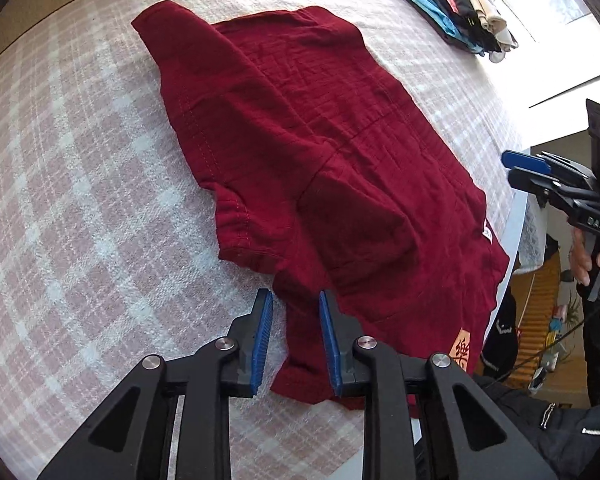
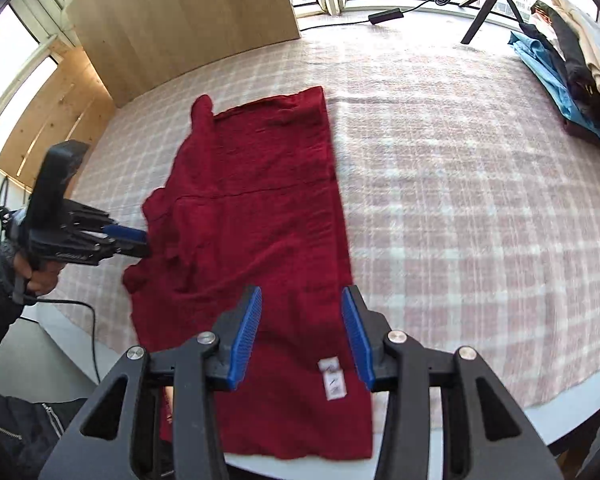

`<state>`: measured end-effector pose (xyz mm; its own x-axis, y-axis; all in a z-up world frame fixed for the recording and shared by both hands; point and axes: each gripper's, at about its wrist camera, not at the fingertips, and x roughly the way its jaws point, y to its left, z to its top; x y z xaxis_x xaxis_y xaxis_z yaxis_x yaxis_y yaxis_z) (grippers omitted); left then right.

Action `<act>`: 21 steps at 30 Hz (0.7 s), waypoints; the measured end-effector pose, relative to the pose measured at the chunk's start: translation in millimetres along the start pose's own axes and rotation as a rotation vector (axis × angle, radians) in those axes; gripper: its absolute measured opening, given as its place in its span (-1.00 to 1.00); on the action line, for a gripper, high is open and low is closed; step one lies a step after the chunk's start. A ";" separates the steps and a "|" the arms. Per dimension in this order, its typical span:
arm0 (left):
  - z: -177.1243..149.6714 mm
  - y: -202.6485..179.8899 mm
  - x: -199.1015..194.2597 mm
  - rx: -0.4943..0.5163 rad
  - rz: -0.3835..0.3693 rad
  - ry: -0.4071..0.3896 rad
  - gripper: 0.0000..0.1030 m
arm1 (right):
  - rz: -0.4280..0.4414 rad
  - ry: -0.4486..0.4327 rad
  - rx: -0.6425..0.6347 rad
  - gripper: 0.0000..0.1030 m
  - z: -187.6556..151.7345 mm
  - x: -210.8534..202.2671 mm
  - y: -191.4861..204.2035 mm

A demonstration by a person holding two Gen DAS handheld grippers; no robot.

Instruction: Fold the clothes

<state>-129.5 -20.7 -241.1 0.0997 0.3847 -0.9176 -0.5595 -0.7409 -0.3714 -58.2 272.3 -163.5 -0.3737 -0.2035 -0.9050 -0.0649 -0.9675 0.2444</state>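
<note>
A pink plaid bedspread [image 2: 460, 200] covers the whole surface. On its near left part lies the dark red garment [image 2: 260, 208] (partly folded, white label up). A pile of folded clothes [image 2: 572, 76] sits far right. The left gripper [image 1: 296, 300] and right gripper [image 2: 302, 294] hover over the garment's near edge, jaws apart.

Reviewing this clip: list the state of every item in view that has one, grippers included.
Red garment: partly folded, lying flat on the checked cloth, near end over the table edge.
White tag: exposed, facing up.
Left gripper: open, over the garment's side edge, gripping nothing.
Right gripper: open, above the garment's near end, gripping nothing.
Clothes pile: folded, stacked at the far corner.
Tripod: standing upright.
</note>
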 end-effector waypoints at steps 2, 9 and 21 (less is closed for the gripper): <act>0.6 -2.6 0.2 -0.034 0.022 -0.020 -0.53 | 0.025 0.032 -0.008 -0.19 16.0 20.0 -9.1; 0.0 -13.0 2.9 -0.156 0.082 -0.071 -0.36 | 0.062 0.128 -0.143 -0.19 47.1 62.9 -17.8; -9.4 -25.3 0.7 -0.230 0.191 -0.094 -0.47 | 0.102 0.195 -0.329 -0.20 47.2 78.8 -2.0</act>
<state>-107.5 -6.9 -233.6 -0.0721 0.2681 -0.9607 -0.3586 -0.9058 -0.2258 -131.2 265.2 -218.8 -0.1782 -0.2950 -0.9387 0.2752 -0.9309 0.2403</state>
